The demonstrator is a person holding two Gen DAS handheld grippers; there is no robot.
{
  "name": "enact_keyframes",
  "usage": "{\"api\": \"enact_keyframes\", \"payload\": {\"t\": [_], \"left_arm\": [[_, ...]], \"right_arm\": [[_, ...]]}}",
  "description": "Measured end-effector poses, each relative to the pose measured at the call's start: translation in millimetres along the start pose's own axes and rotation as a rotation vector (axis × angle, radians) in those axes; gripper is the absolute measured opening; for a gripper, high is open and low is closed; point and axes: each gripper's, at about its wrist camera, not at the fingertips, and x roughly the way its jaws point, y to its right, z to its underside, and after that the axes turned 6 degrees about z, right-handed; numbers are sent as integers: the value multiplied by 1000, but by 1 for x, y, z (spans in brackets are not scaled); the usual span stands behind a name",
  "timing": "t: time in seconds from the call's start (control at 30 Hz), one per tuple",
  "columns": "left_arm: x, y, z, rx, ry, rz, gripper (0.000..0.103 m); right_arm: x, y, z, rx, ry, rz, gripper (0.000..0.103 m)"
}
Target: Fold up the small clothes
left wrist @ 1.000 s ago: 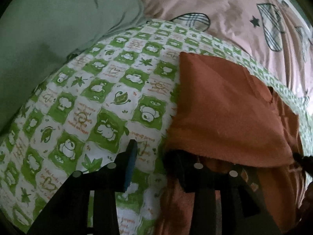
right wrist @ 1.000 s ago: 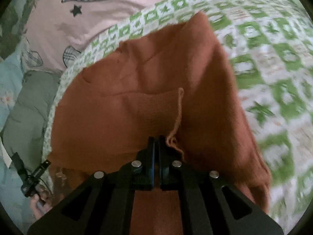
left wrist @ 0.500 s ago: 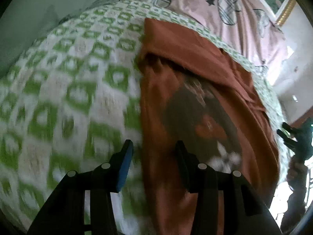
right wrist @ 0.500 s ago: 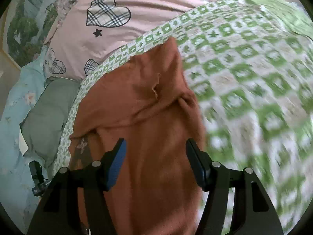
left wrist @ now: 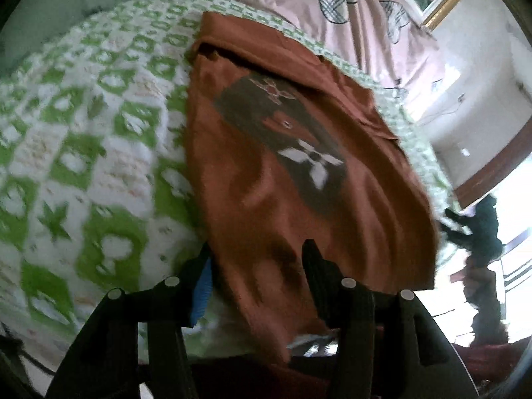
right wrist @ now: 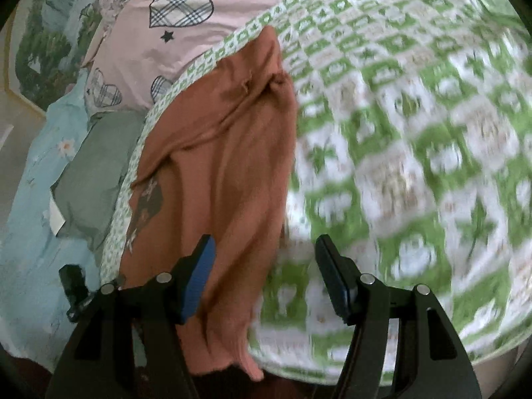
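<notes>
No brand, label or legible writing shows anywhere; the only marking on the rust-orange knitted garment [left wrist: 299, 173] is a dark grey patch with a white four-petal motif [left wrist: 311, 163] and a fainter outlined figure above it, too blurred to read as letters.

The garment lies in a long strip on the green-and-white checked quilt with star and animal prints [left wrist: 99, 153], folded over along its length. In the left wrist view its far corner reaches nearly to the quilt's far edge, where the pink bedding with plaid hearts and black stars [left wrist: 332, 3] begins. Its right-hand edge runs close to the quilt's border, while its near end hangs over the quilt's near edge.

The left gripper [left wrist: 256, 259] is released and its jaws are opening, with the garment's near left edge lying between them and neither pad pressing on it. The right gripper [right wrist: 264, 259] stands wide open too (nothing clamped); the garment's right edge and bare quilt lie between its fingers.

In the right wrist view the quilt is bare across a broad stretch to the right of the garment. To the left, a grey-green cushion [right wrist: 96, 173] lies on pale blue floral bedding [right wrist: 30, 216], close against the quilt's border.
</notes>
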Motion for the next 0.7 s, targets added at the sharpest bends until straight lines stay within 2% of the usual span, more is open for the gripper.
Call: {"api": "enact_keyframes", "payload": {"t": [0.07,0.17,0.2,0.23,0.27,0.3,0.37,0.43,0.57,0.63,0.7], "left_arm": [[0,2,6,3,-11,14,50],[3,8,8,21,-29,-5,48],[3,10,8,25,-36,-20,41],[4,12,7,29,-41,-35,30],[7,12,5,28,-45,-38,23],[7,12,5,25,-49,-35,10],[5,13,6,31,-45,-50,6],[-6,19,6,59,-32,-89,3],[-55,27,7,119,37,-116,3],[-64,26,6,131,45,-130,3],[-57,19,6,115,31,-111,3]], "right_arm": [[0,-1,7,-20,-12,-19,64],[3,-8,19,-57,-29,-58,63],[6,-9,23,-51,-27,-74,62],[9,-9,27,-39,-27,-93,59],[12,-9,29,-35,-28,-103,46],[17,-9,31,-32,-39,-106,27],[23,-5,34,-12,-64,-119,8],[16,0,36,-5,-58,-141,8],[-31,23,35,30,40,-211,7],[-44,36,32,40,57,-197,3],[-43,42,31,29,48,-182,0]]}}
